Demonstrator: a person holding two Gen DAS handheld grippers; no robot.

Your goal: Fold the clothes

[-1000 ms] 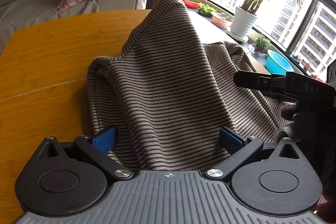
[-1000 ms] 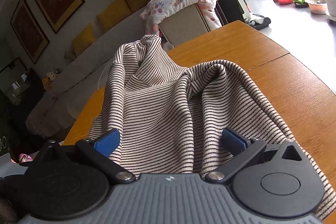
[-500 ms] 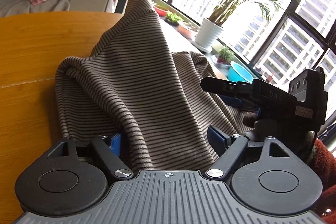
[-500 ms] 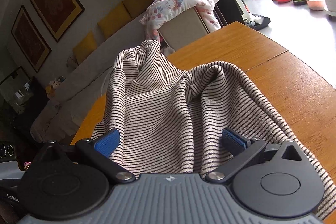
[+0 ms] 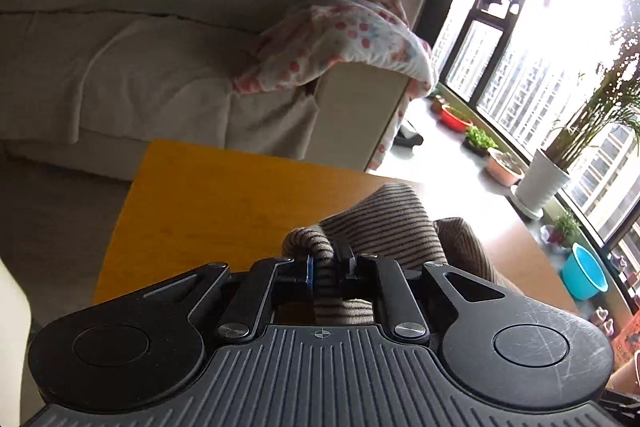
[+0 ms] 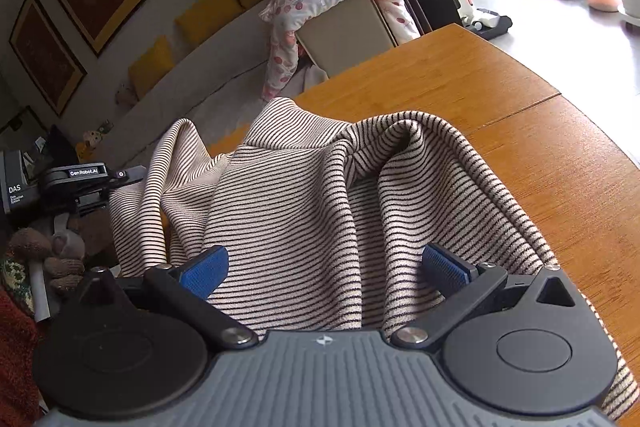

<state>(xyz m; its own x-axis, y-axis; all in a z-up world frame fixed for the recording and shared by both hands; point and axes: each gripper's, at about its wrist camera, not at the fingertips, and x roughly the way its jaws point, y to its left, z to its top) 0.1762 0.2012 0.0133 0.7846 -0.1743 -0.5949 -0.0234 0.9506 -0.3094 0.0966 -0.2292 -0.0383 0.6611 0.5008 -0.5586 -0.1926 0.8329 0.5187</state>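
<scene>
A beige garment with thin dark stripes (image 6: 320, 195) lies bunched on the wooden table (image 6: 560, 171). In the left wrist view my left gripper (image 5: 330, 265) is shut on a pinched fold of the striped garment (image 5: 384, 223), which bulges up just past the fingertips. In the right wrist view my right gripper (image 6: 324, 267) stands open over the near part of the cloth, its blue pads (image 6: 206, 265) spread wide with fabric lying between them, untouched. The left gripper's black body (image 6: 80, 183) shows at the left edge, holding the cloth's left side.
A pale sofa (image 5: 120, 67) with yellow cushions and a flowered blanket (image 5: 344, 43) stands beyond the table's far edge. Potted plants (image 5: 544, 179) and a blue basin (image 5: 584, 275) line the window on the right. A seam (image 6: 516, 111) crosses the tabletop.
My left gripper went from wide open over the cloth to shut on a fold, and swung left with it, so its view now faces the sofa. The right gripper stayed put and open.
</scene>
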